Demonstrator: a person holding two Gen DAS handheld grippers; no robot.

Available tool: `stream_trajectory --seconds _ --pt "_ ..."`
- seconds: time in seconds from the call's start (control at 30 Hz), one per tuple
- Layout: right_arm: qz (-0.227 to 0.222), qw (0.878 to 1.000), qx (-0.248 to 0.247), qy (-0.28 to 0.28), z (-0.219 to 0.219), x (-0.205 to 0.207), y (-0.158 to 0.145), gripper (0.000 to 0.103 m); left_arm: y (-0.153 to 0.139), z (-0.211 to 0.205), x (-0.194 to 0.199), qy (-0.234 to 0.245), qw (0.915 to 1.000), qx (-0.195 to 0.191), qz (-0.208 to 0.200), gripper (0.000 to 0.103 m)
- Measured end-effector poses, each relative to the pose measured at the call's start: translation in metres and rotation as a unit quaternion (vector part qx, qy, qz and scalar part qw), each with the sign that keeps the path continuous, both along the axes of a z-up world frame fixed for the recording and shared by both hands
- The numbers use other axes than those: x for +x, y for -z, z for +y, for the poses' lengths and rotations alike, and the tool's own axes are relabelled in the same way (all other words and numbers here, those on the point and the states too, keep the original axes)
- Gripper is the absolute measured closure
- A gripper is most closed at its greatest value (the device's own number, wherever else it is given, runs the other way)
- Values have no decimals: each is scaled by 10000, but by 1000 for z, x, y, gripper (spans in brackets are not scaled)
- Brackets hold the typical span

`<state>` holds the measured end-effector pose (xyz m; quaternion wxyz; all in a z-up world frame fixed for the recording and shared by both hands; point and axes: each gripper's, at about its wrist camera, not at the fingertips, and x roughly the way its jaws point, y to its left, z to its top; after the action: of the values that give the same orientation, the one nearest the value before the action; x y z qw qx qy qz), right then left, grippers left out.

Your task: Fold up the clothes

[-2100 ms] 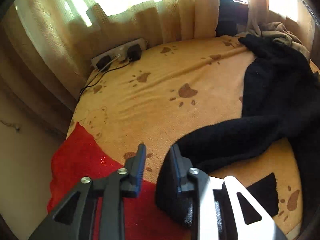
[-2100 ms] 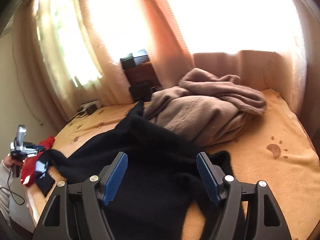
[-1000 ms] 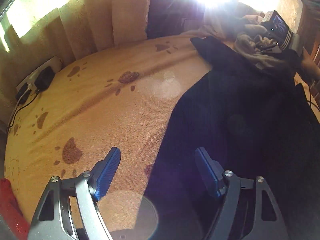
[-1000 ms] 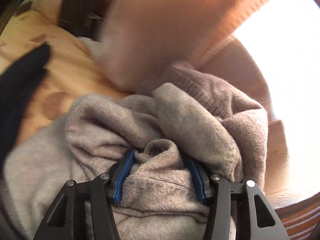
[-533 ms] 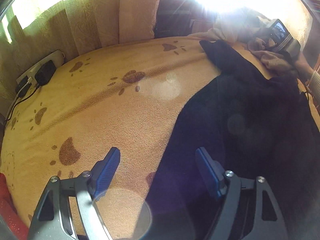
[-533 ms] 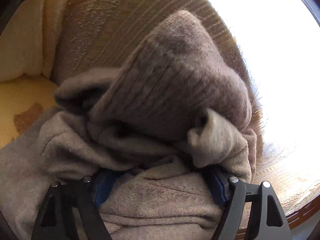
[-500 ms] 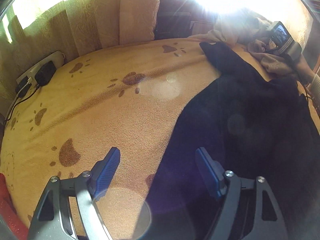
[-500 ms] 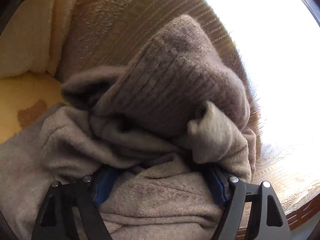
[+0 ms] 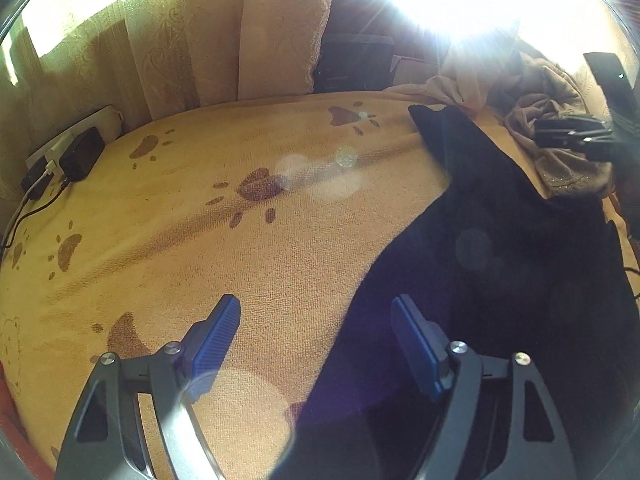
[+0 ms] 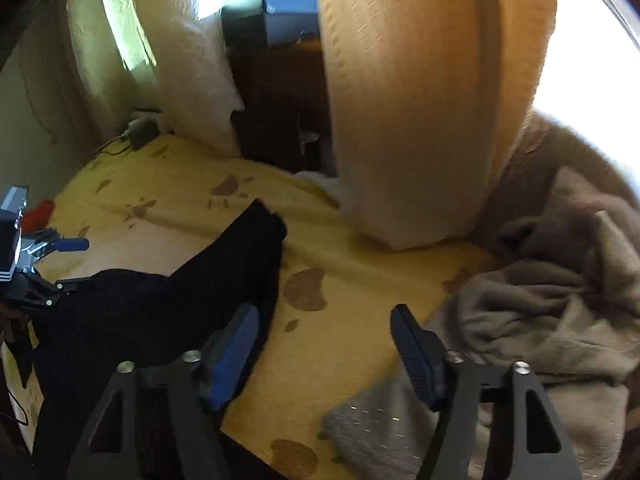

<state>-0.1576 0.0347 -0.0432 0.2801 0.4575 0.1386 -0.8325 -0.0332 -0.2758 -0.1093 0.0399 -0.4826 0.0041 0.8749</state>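
While both grippers hung over the bed, neither of them held any cloth: the left gripper (image 9: 316, 322) had its blue pads spread wide with only the blanket and the edge of the black garment (image 9: 500, 264) under them, and the right gripper (image 10: 324, 334) was spread as well, with bare yellow blanket (image 10: 328, 368) between its fingers. The black garment lay spread on the blanket, a narrow part of it reaching toward the curtains (image 10: 404, 92), and the left gripper stood just at its near edge. The grey-brown sweater (image 10: 540, 312) lay crumpled at the right side of the bed, near the right gripper but apart from its pads. To my judgement the step in hand was to take the black garment and to lay it flat before folding. To do it well, each gripper should pinch one corner or a hem, not the middle, because thick knit cloth bunches easily; then the two should pull apart evenly so that no wrinkle stays under the fold. The sweater should stay aside, so it is not caught together with the black cloth. As for containers, I saw no basket or drawer for clothes; only a dark box (image 10: 276, 20) stood between the curtains, and its content was not visible.
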Motion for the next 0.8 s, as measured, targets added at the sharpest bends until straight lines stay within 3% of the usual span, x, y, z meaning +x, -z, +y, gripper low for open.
stream_trajectory --seconds 0.13,0.27,0.33,0.4,0.5,0.57,0.67,0.7,0.77,0.8 --pt "-476 9988 -23 126 -16 -18 38 54 1 -2 -4 -44 10000 44 -17 22" --pt "-645 9978 -140 117 -19 -42 47 54 6 -3 -13 -28 9999 139 -28 22" --pt "-719 9972 -202 -5 -20 -46 50 65 10 1 -17 8 9998 168 -61 22" --pt "-753 9967 -217 -209 -23 -48 53 83 14 5 -21 66 9998 183 -99 22" --pt "-618 9976 -114 -303 -27 -47 55 92 19 15 -28 153 9997 128 -144 22" --pt "-311 9994 -54 -130 -22 -45 48 94 19 19 -31 200 9997 62 -115 22" --pt "581 9976 158 346 -6 -44 27 95 16 19 -36 144 9999 -11 -32 22" --pt "916 9938 224 581 1 -45 17 101 15 19 -39 103 9999 -19 -8 22" --pt "1667 9789 617 1008 15 -45 1 101 16 18 -45 4 10000 -44 22 22" --pt "1637 9787 582 1092 23 -49 -1 101 16 18 -49 -38 10000 -52 25 21"
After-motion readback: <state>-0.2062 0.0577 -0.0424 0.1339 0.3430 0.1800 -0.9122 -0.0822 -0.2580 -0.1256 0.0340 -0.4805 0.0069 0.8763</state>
